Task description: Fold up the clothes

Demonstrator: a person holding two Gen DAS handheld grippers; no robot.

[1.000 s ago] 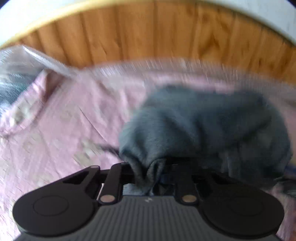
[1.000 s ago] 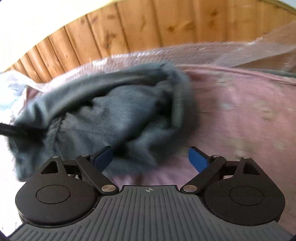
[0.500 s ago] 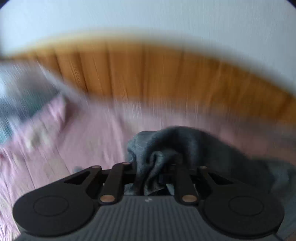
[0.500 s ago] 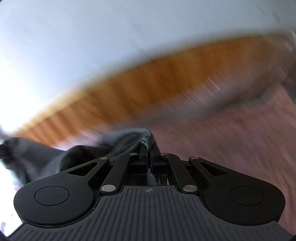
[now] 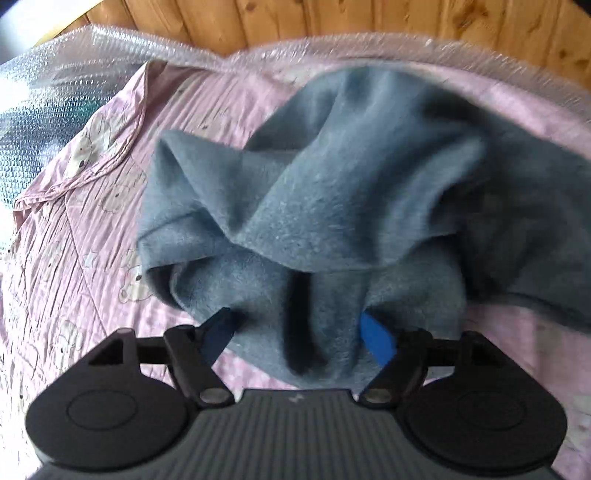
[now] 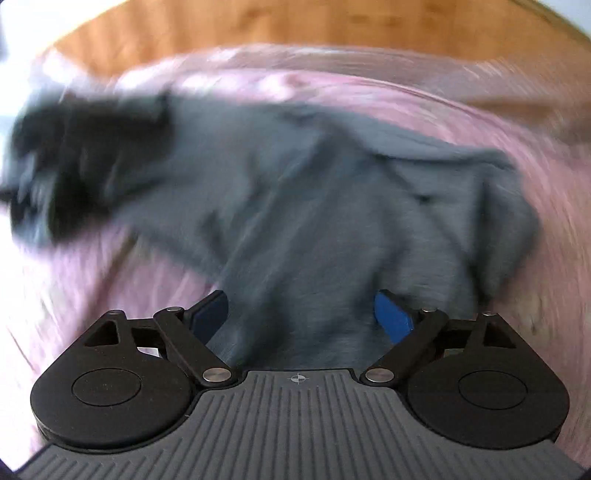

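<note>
A grey-blue fleece garment (image 5: 332, 206) lies crumpled on a pink quilt (image 5: 74, 266). In the left wrist view my left gripper (image 5: 299, 334) has its jaws opening, and a fold of the fleece hangs loose between the blue pads (image 5: 376, 339) without being pinched. The right wrist view is blurred by motion. There the same garment (image 6: 295, 206) spreads across the pink quilt (image 6: 517, 155), and my right gripper (image 6: 301, 315) also has its jaws opening, the cloth lying between the spread pads (image 6: 391, 317) but not clamped.
Clear bubble wrap (image 5: 55, 92) covers the bed's far edge, in front of a wooden plank wall (image 5: 332, 18). A folded-back corner of the quilt (image 5: 110, 122) lies at the left. A dark blurred mass (image 6: 55, 162) sits at the garment's left end in the right wrist view.
Both grippers were shut on the fleece and held it up half a second ago. Now both have dropped toward the bed and their jaws have spread, letting the garment fall onto the quilt.
</note>
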